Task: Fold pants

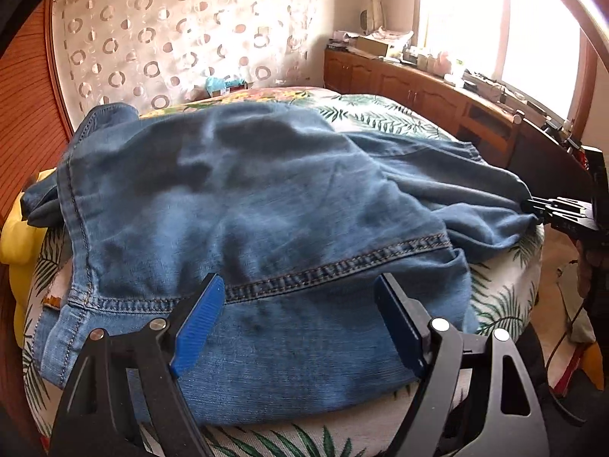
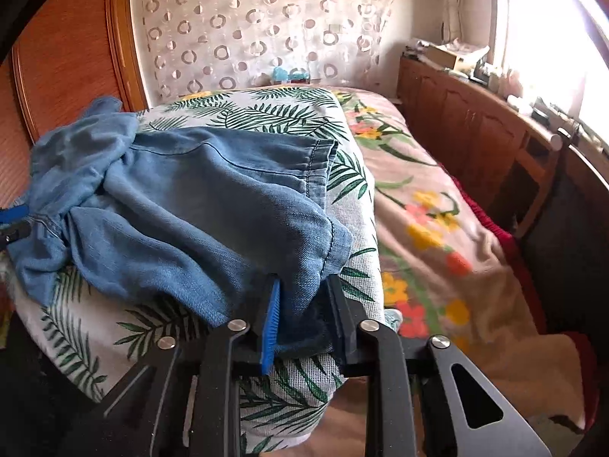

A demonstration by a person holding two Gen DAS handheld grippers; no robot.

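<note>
Blue denim pants [image 1: 247, 205] lie bunched on a leaf-print cushion [image 1: 502, 297]. In the left wrist view my left gripper [image 1: 300, 285] is open, its blue-padded fingers [image 1: 198, 323] straddling the stitched waistband at the near edge. My right gripper [image 1: 540, 207] shows at the far right, pinching a leg end. In the right wrist view the right gripper [image 2: 302, 304] is shut on the hem end of a pant leg [image 2: 312, 266] at the cushion's near edge. The pants [image 2: 182, 205] stretch left toward the left gripper [image 2: 13, 224].
The cushion [image 2: 266, 118] lies on a bed with a floral blanket [image 2: 426, 209]. A wooden cabinet [image 2: 475, 122] with clutter runs under the bright window at right. A wooden headboard [image 2: 68, 49] and a circle-patterned curtain [image 1: 182, 38] stand behind. A yellow object [image 1: 19, 243] sits at left.
</note>
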